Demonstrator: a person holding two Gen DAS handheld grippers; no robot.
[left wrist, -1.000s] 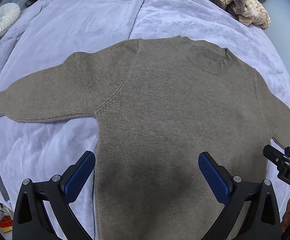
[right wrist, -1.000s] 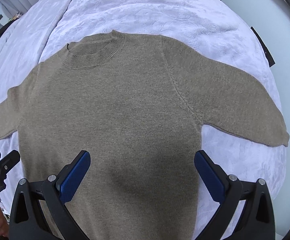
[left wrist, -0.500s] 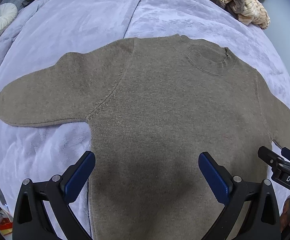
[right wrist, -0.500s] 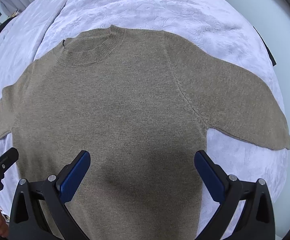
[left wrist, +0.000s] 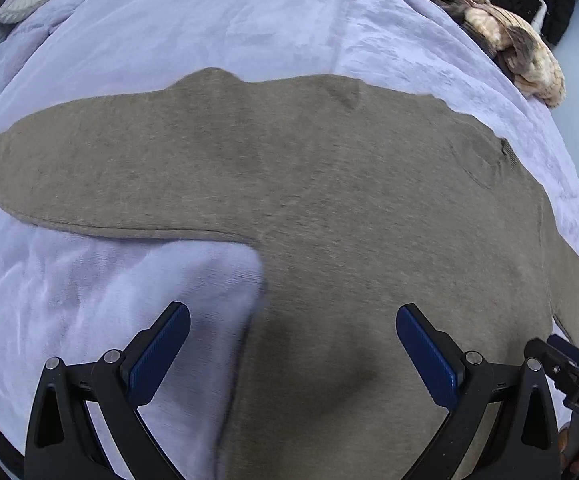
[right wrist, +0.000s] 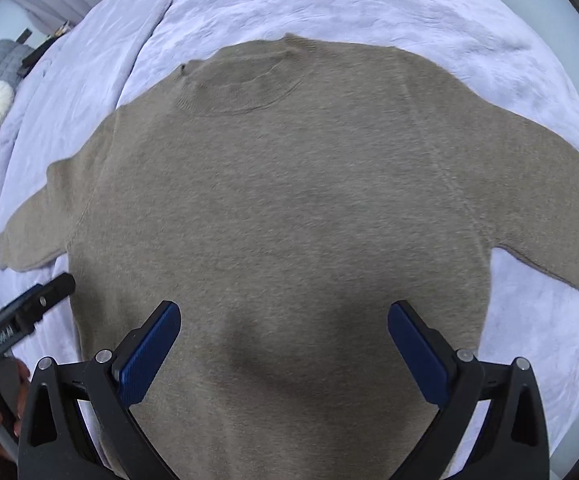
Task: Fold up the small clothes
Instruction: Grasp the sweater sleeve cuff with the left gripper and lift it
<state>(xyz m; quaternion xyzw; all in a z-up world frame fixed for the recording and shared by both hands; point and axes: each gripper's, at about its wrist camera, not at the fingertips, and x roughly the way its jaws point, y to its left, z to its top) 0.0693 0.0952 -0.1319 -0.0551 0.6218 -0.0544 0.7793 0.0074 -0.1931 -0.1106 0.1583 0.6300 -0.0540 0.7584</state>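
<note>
Brown knit sweater [right wrist: 289, 220] lies spread flat, sleeves out, on a lavender blanket [right wrist: 329, 4]. Left gripper [left wrist: 293, 352] and right gripper [right wrist: 285, 348] both hover above its lower body, jaws spread wide, grasping nothing.

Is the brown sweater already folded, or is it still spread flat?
Spread flat. The sweater lies open on the blanket, both sleeves out sideways, neckline visible.

A plain taupe-brown sweater [right wrist: 281, 208] is lying on a pale lavender blanket [right wrist: 329, 4]. Blue ribbed pads [left wrist: 157, 354] are lining black jaws. At 1 o'clock, a cream-and-brown striped garment [left wrist: 529, 64] is showing.
</note>
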